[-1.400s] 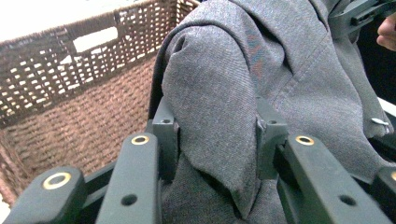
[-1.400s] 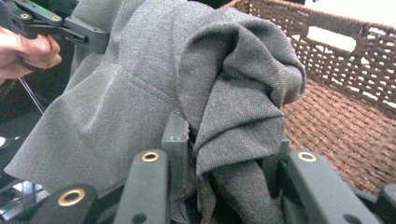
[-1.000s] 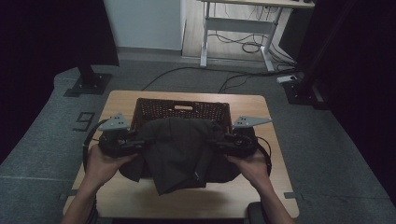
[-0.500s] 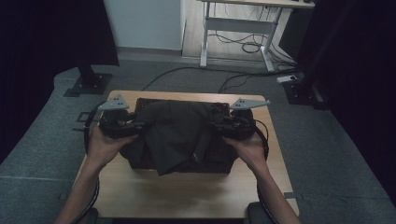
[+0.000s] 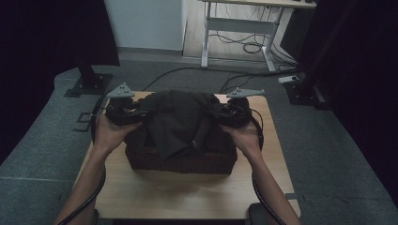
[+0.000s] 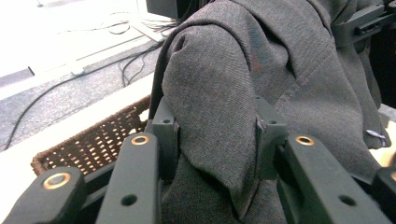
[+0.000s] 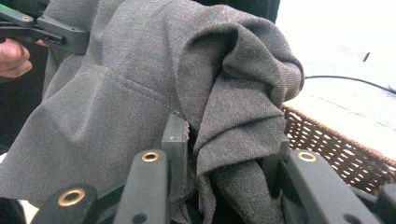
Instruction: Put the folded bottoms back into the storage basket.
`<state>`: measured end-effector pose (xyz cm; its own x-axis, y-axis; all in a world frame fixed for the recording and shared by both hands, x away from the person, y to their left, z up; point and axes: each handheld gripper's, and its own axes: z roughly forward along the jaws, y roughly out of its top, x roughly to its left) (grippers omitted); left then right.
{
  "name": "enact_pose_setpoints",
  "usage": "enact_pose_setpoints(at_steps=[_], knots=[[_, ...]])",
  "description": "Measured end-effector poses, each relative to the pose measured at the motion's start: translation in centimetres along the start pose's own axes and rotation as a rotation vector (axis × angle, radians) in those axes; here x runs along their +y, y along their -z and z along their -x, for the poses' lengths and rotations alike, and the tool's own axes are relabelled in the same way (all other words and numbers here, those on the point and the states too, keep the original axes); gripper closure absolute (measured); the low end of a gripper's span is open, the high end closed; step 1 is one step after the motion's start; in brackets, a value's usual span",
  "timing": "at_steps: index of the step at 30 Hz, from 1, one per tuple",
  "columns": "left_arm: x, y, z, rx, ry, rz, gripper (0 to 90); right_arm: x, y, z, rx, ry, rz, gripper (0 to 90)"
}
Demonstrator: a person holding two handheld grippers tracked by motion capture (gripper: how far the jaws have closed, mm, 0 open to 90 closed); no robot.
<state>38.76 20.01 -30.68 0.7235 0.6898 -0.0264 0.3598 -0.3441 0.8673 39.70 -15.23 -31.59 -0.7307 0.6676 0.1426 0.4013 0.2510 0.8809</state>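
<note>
A person's left gripper (image 5: 133, 114) and right gripper (image 5: 220, 112) each clench a bunched end of a dark grey garment (image 5: 180, 123), held spread between them over a wicker basket (image 5: 183, 161) on a wooden table (image 5: 187, 197)

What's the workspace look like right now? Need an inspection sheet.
Surface: light wooden table, bare at the near edge.
Job's things: dark grey garment held bunched over a brown wicker basket; its lower folds hang over the basket's near wall.
Clutter: nothing seen.
Grippers: left gripper shut on a fold of the garment; right gripper shut on another fold at the opposite side.
Cables: each gripper's cable trails down along the forearm; loose cables on the floor beyond.
Surroundings: grey carpet, desk frame, black stand bases.
</note>
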Motion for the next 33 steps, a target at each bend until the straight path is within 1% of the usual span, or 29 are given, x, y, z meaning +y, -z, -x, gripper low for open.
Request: enact_pose_setpoints(at_steps=[1,3,4,5,7,11,14,15,16,19,20,22,25,28,32,33], knots=[[0.0,-0.5,-0.4,0.004,0.003,0.002,61.7,0.1,-0.5,0.4,-0.010,-0.005,-0.004,63.6],[-0.1,-1.1,-0.9,0.010,0.010,0.000,61.6,0.1,-0.9,0.7,-0.019,-0.008,-0.007,63.6],[-0.1,-1.1,-0.9,0.010,0.010,0.000,61.7,0.1,-0.9,0.7,-0.019,-0.008,-0.007,63.6],[-0.1,-1.3,-1.0,0.013,0.009,-0.001,61.7,0.2,-1.3,0.9,-0.028,-0.011,-0.012,63.6],[-0.3,-2.0,-1.6,0.016,0.019,-0.003,61.6,0.2,-1.7,1.2,-0.037,-0.014,-0.016,63.6],[-0.6,-2.7,-2.1,0.018,0.030,-0.009,61.7,0.1,-2.4,1.6,-0.049,-0.024,-0.023,63.6],[-1.1,-3.6,-2.7,0.021,0.046,-0.022,61.7,-0.2,-3.4,2.1,-0.058,-0.039,-0.035,63.6],[-1.1,-3.6,-2.7,0.021,0.046,-0.022,61.7,-0.2,-3.4,2.1,-0.058,-0.039,-0.035,63.6],[-1.3,-3.8,-2.9,0.022,0.053,-0.026,61.7,-0.5,-3.9,2.3,-0.060,-0.048,-0.044,63.6],[-2.1,-4.5,-3.3,0.023,0.072,-0.042,61.7,-1.0,-4.7,2.5,-0.061,-0.057,-0.058,63.6],[-2.1,-4.5,-3.3,0.023,0.072,-0.042,61.7,-1.0,-4.7,2.5,-0.061,-0.057,-0.058,63.6],[-2.8,-4.8,-3.7,0.022,0.086,-0.052,61.7,-1.5,-5.4,2.6,-0.060,-0.067,-0.071,63.6],[-3.3,-4.9,-3.9,0.023,0.091,-0.059,61.7,-2.1,-6.1,2.6,-0.055,-0.075,-0.079,63.6],[-4.1,-5.1,-4.2,0.031,0.102,-0.073,61.7,-2.6,-6.8,2.5,-0.055,-0.083,-0.092,63.6],[-4.5,-5.2,-4.5,0.037,0.104,-0.088,61.7,-3.2,-7.9,2.4,-0.049,-0.102,-0.107,63.6],[-4.6,-5.1,-4.8,0.044,0.104,-0.098,61.7,-3.4,-8.2,2.3,-0.046,-0.109,-0.111,63.6]])
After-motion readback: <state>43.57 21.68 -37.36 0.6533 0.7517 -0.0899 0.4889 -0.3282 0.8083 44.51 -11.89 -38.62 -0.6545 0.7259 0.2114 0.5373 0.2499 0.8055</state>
